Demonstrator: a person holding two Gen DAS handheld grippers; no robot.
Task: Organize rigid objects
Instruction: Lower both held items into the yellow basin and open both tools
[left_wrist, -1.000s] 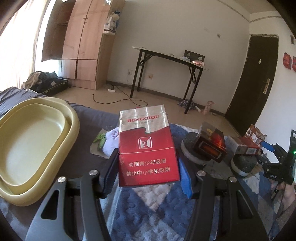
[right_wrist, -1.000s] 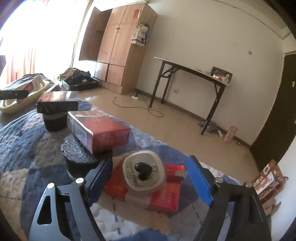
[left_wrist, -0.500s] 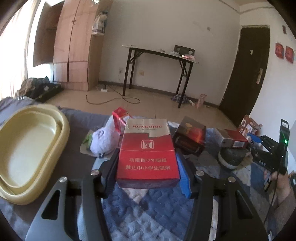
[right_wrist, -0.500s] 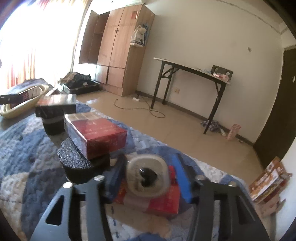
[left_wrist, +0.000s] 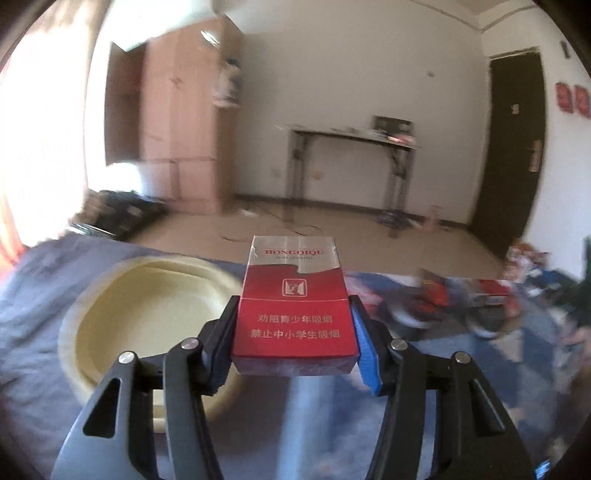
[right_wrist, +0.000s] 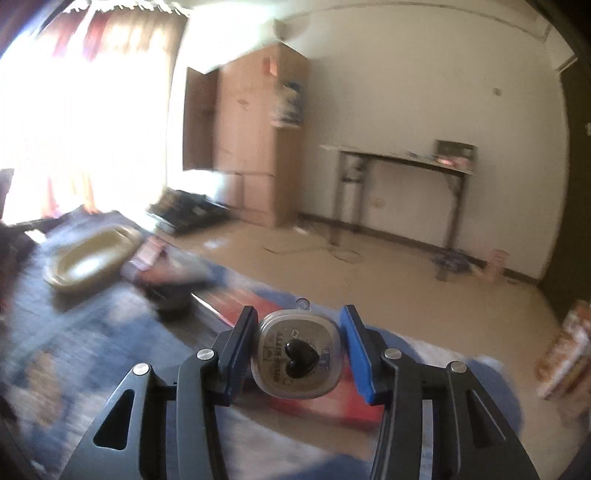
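The left gripper (left_wrist: 295, 332) pinches a red cigarette pack (left_wrist: 295, 314) by its two long sides, the pack lying flat between the pads with its silver top pointing away toward twelve o'clock. Out at nine to ten o'clock from it sits a cream oval basin (left_wrist: 110, 314) on a blue quilted cover (left_wrist: 424, 424); the basin's near rim is cut off behind the left finger. At two to three o'clock lie several red and dark boxes, too smeared to tell apart.

The right gripper (right_wrist: 299, 350) is pressed onto a rounded silver tin with a black heart on its lid (right_wrist: 295, 358), held flat between the pads. Directly beneath and behind it shows a red box (right_wrist: 321, 402), mostly hidden by the tin. At ten o'clock the basin (right_wrist: 88, 262) appears again, blurred, with indistinct dark objects beside it.
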